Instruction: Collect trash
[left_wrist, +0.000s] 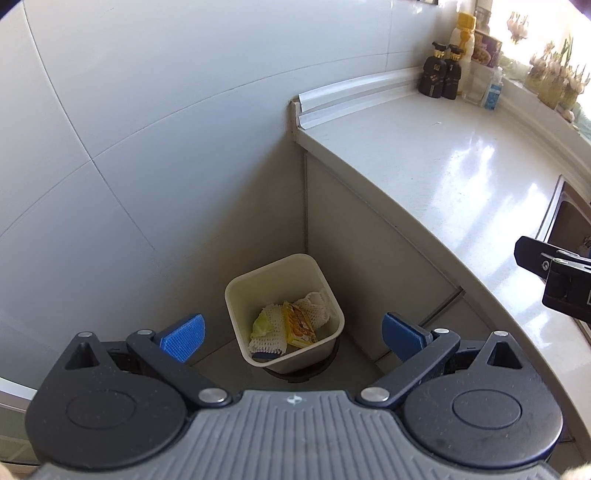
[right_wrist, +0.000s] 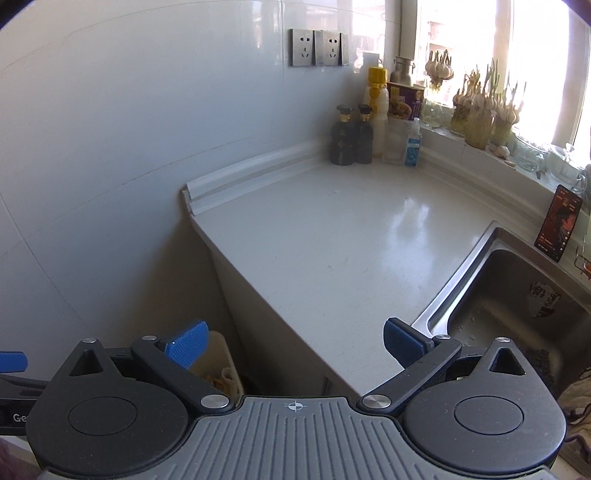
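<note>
Hovering released above the trash bin (left_wrist: 284, 314), left claw (left_wrist: 291, 338) matches right claw (right_wrist: 293, 347), also released.

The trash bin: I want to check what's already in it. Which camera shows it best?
The left wrist view: the trash bin sits on the floor between the open fingers, showing white foam netting and an orange wrapper. The right wrist view catches only its rim.

Cream bin (left_wrist: 284, 314), orange-yellow wrapper (left_wrist: 300, 324), blue jaws
</note>
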